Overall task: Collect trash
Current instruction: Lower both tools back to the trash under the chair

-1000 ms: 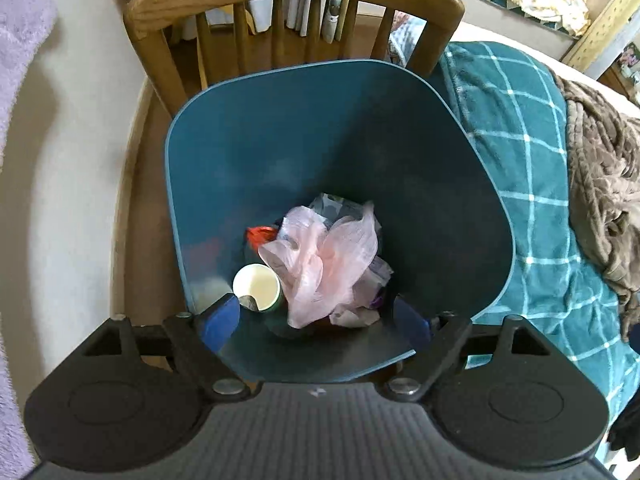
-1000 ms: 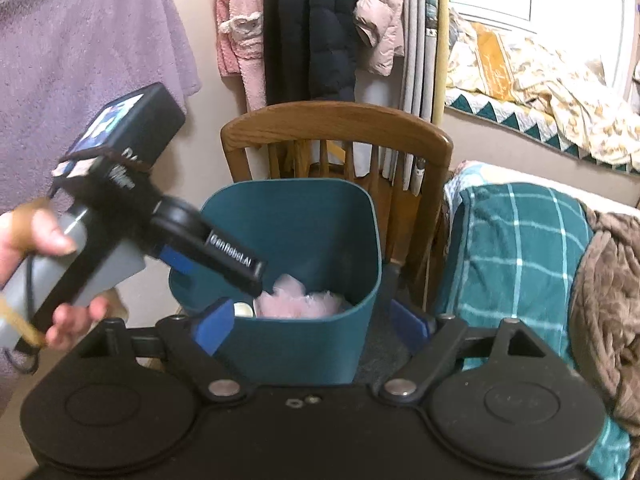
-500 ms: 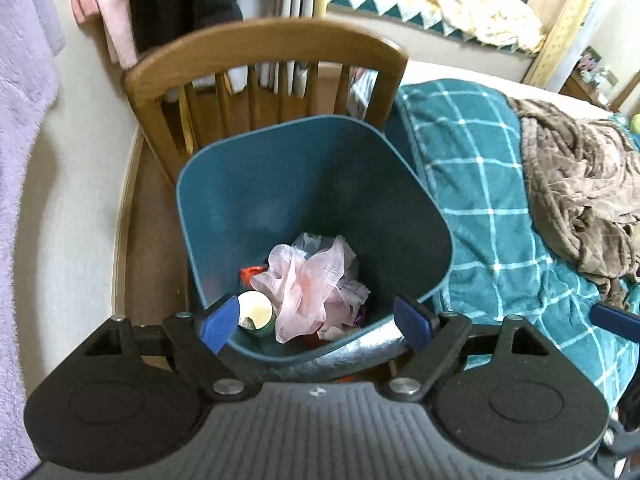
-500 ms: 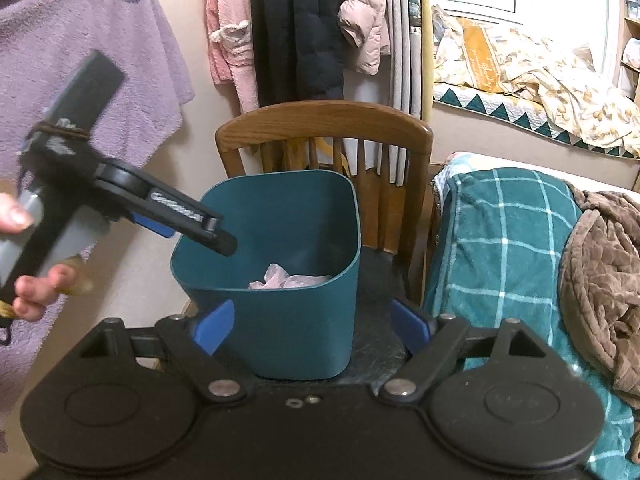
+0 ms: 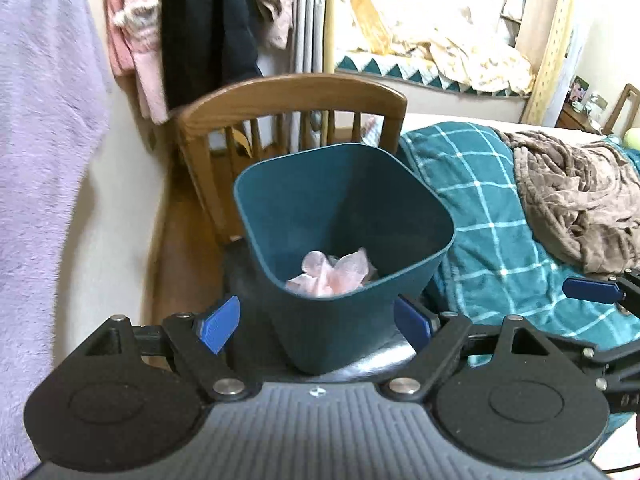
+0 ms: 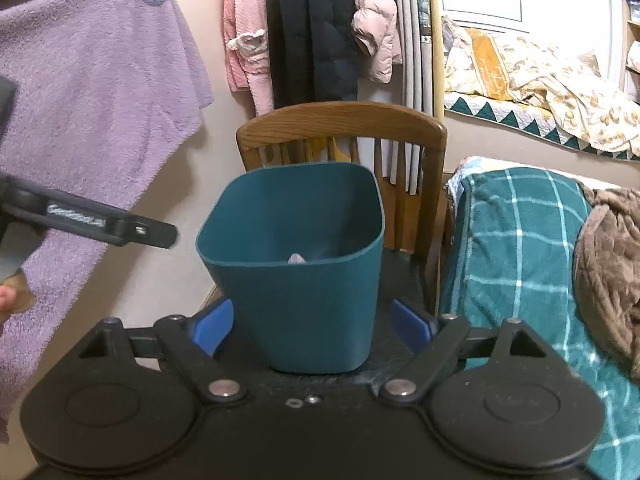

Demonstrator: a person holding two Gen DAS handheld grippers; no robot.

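A dark teal trash bin (image 5: 340,248) stands on the black seat of a wooden chair (image 5: 292,92). Crumpled pink plastic trash (image 5: 334,272) lies inside it; only its tip (image 6: 296,258) shows over the rim in the right wrist view. My left gripper (image 5: 316,322) is open and empty, just short of the bin's near wall. My right gripper (image 6: 312,320) is open and empty, in front of the bin (image 6: 296,272). The left gripper's finger (image 6: 112,226) shows at the left of the right wrist view. A right fingertip (image 5: 592,290) shows at the right of the left wrist view.
A bed with a teal checked blanket (image 5: 480,208) and a brown throw (image 5: 576,200) lies right of the chair. A purple towel (image 6: 92,92) and hanging coats (image 6: 308,28) cover the wall at left and behind. The wall stands close on the left.
My left gripper has pulled up and back out of the bin, so the bin looks smaller and its contents mostly hidden. My right gripper has backed away slightly. Both stay open.
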